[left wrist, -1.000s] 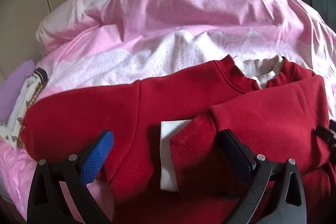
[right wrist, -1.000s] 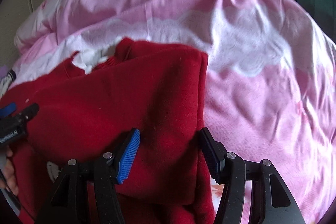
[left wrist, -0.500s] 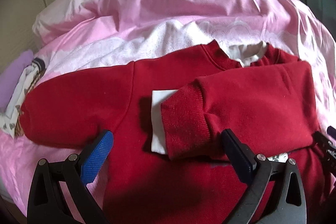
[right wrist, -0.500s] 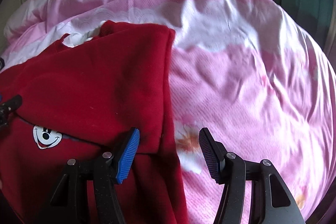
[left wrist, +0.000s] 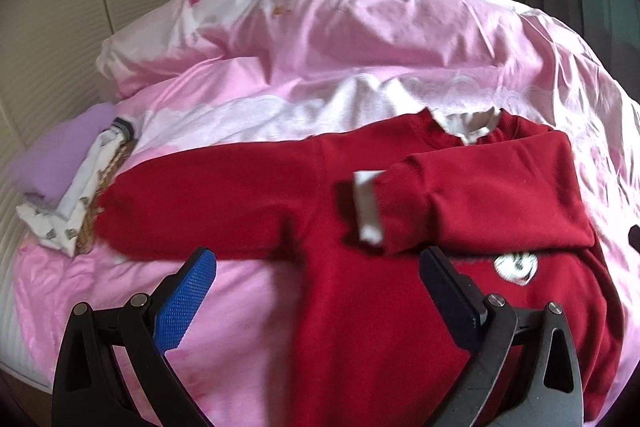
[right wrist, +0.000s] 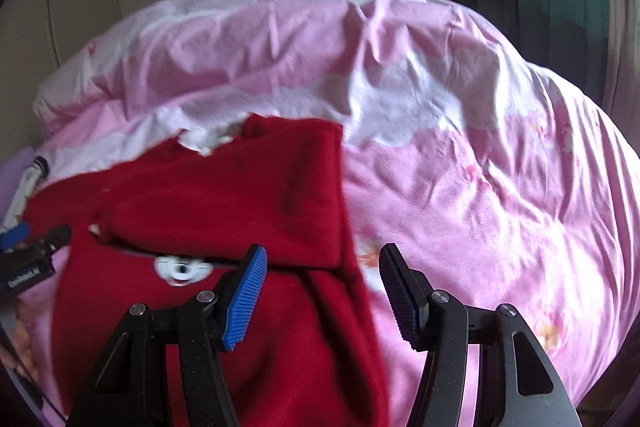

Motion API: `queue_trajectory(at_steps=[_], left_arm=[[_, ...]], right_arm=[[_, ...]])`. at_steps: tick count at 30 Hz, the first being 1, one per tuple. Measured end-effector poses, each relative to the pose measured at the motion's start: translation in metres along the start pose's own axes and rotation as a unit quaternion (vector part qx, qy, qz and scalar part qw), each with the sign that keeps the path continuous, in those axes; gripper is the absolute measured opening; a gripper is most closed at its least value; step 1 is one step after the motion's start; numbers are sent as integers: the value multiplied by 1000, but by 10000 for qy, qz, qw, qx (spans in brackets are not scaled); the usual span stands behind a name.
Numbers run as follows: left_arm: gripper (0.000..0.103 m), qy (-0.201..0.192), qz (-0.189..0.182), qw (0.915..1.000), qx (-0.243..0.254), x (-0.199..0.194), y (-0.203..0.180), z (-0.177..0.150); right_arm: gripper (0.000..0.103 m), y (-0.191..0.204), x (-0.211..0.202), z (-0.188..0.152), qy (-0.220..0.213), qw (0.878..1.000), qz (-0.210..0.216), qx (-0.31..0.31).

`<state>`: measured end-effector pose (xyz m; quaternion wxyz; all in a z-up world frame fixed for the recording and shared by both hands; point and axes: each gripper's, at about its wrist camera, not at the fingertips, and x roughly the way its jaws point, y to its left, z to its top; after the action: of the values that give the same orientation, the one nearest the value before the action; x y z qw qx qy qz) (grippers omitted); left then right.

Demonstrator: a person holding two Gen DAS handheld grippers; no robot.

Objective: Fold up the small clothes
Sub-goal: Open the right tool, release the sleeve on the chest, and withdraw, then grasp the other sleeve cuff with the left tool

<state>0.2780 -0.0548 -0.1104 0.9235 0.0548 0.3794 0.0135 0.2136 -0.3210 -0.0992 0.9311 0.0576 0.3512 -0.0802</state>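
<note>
A small red sweater point(left wrist: 360, 307) with a white collar lies flat on the pink bed. Its right sleeve point(left wrist: 488, 195) is folded across the chest, white cuff point(left wrist: 368, 207) showing, just above a cartoon mouse patch point(left wrist: 516, 267). The other sleeve point(left wrist: 200, 199) stretches out to the left. My left gripper point(left wrist: 316, 291) hovers open above the sweater's lower part with nothing between its fingers. In the right wrist view the sweater point(right wrist: 224, 207) fills the lower left, and my right gripper point(right wrist: 324, 287) stands open over its right edge, gripping nothing.
A pink and white duvet point(left wrist: 360, 39) is bunched up behind the sweater. At the far left lie a folded lilac garment point(left wrist: 56, 163) and a folded white patterned garment point(left wrist: 76, 203). Bare pink bedding point(right wrist: 500, 207) spreads to the right.
Both grippers have pulled back and up from the sweater, so more of it and of the bed shows. The right gripper no longer straddles the folded sleeve, and the mouse patch has come into view.
</note>
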Motion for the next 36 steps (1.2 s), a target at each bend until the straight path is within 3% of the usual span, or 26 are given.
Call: queue_trajectory(at_steps=[9,16,24,29,36], left_arm=[[103,-159,155,9992,-332,-19,96,-28],[103,-194,291,9958,-846,-2,183,-45],[82,-147,40,9883,-1519,42,254,-43],[73,-126,-105,9844,-1754,68,279,-37],[61,40,-629,9710,-2306,104,304,-40]], right_arm=[[60,87,-38,-9,-400,9977,528,-156],[60,170,-33,-22,-403,9937,945,-457],[60,243,-13,-26,-302,9903,1189,-655],[60,262,-4,-18,-317,9907,1196,-564],[60,288,13,-12,-248,9907,1266,-440]])
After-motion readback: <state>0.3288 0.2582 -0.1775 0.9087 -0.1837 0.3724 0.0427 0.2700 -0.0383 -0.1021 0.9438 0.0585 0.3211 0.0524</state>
